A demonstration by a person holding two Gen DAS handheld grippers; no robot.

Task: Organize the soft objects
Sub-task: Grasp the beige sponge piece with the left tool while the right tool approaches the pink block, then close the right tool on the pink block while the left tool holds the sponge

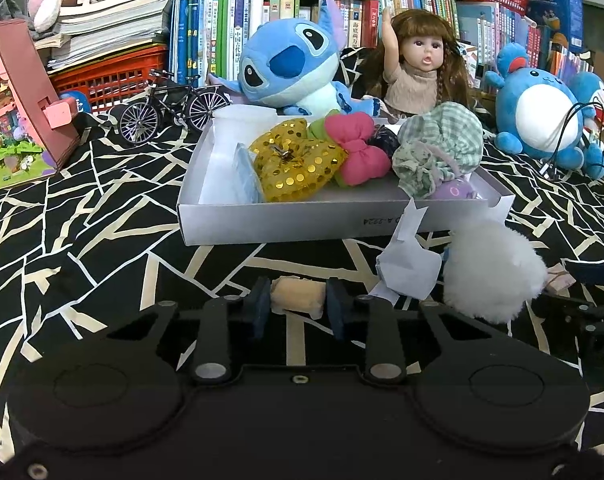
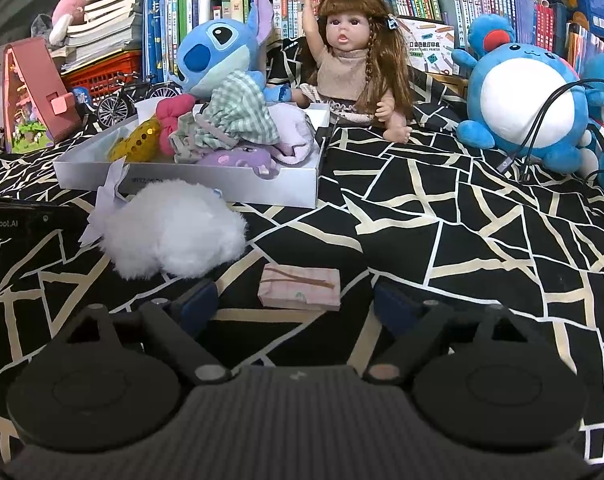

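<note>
A small beige soft block (image 1: 298,295) lies on the black cloth with pale crack lines (image 1: 102,240), just in front of the white box's near wall, and the left gripper (image 1: 298,306) has its jaws drawn narrow around it, both blue pads (image 1: 262,306) at its sides; it looks gripped, probably to be lifted into the box. The white cardboard box (image 1: 286,226) sits mid-cloth and already holds a gold sequin piece (image 1: 298,160), a pink bow (image 1: 357,152), a green checked cloth (image 1: 441,140) and a purple plush (image 2: 238,160), so it seems to be the collecting place. A fluffy white plush (image 2: 170,228) with a torn paper tag (image 1: 405,264) rests against the box's near right corner, not yet inside. The right gripper (image 2: 298,304) stands wide open, and a flat pink packet (image 2: 300,286) lies between its pads untouched, likely the next pick. Behind the box sit a blue Stitch plush (image 1: 290,68), a doll (image 1: 417,68) and a round blue plush (image 1: 541,108) against the bookshelf. The box's near wall bears small upside-down print, too small to read with certainty; the left gripper's body, seen at the right view's left edge, shows "enRobot.AI"
</note>
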